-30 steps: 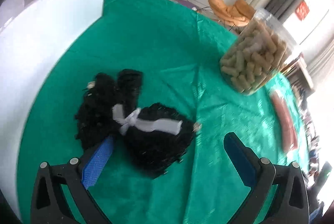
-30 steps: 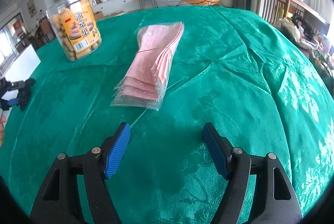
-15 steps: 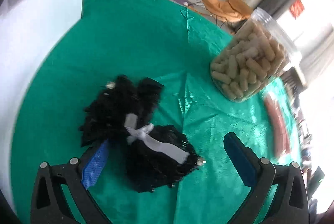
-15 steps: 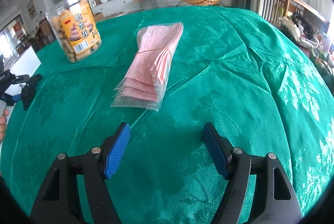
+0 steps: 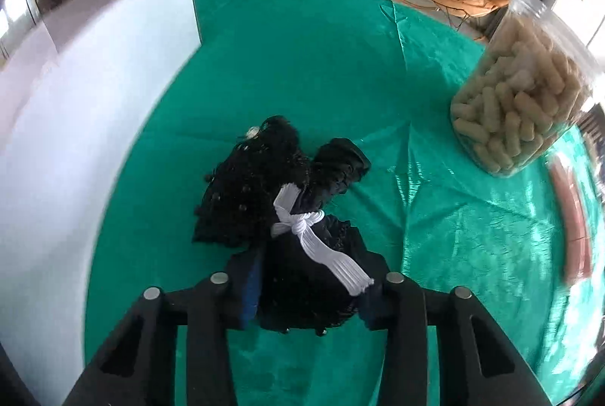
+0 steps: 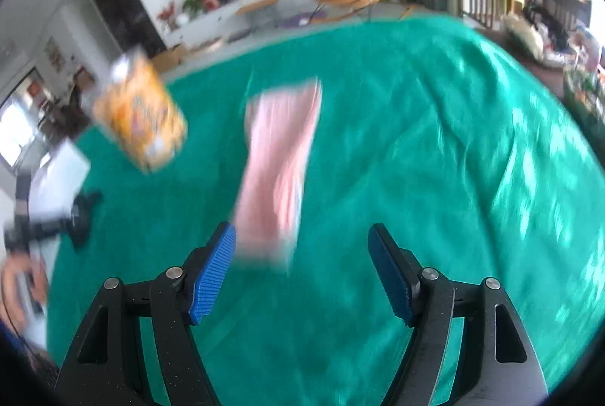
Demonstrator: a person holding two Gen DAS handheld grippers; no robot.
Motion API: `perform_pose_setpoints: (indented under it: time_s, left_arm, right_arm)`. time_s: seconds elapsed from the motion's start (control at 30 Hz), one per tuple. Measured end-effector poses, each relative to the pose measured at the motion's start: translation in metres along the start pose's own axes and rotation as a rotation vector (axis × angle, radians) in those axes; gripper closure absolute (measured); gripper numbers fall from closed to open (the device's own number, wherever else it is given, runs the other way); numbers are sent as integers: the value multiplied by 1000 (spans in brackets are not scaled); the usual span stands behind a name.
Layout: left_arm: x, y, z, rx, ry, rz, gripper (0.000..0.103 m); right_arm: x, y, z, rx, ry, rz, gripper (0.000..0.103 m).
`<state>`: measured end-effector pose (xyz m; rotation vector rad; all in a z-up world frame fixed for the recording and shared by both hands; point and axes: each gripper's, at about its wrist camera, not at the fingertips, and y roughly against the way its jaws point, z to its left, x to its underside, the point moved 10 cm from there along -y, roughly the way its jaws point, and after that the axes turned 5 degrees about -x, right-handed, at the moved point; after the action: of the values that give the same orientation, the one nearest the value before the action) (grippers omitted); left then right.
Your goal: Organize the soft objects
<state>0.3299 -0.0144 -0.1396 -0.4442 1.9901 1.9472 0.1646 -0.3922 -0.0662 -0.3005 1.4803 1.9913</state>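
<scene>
The left hand-held gripper (image 5: 308, 296) is closing its two fingers against the near end of one black fuzzy bundle (image 5: 287, 213), squeezing it from both sides. The bundle is lying on the surface, which one green cloth (image 5: 302, 65) is covering, and is stretching away from the gripper. One white cord (image 5: 314, 239) is knotted around its middle, with a loose end trailing back toward the gripper's right finger. Ahead and to the right of this gripper, well apart from the bundle, one clear jar (image 5: 525, 103) full of pale snack sticks is standing. To the left, one white board (image 5: 94, 103) is lying along the edge of the cloth.

The right hand-held gripper (image 6: 302, 266) is hovering wide open, gripping nothing. Just ahead of it, between and beyond its two blue fingertips (image 6: 215, 269), one pink packet (image 6: 280, 164) is lying on the green cloth; the view is blurred. The same jar (image 6: 140, 111) is showing ahead to its left.
</scene>
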Motion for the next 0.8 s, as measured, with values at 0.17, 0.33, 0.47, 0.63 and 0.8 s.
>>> perform_pose_setpoints:
  time_s: [0.17,0.33,0.47,0.63,0.8]
  left_arm:
    - [7,12,14,0,19,-14,65]
    - [10,26,39,-3,29,-45,65]
    - [10,31,46,32,71,-41,65]
    - [-15,68,45,78,89,-99,65]
    - [-43,105,51,84,94,-163,65]
  right_arm:
    - [-10,-97,14,68,70,362,28]
    - [-19,-105,25,178,250,307,74]
    - [-45,-97,32,137,201,280,84]
    - [-126,-55,90,55,217,159,84]
    - [-164,-44,166,23,320,147,84]
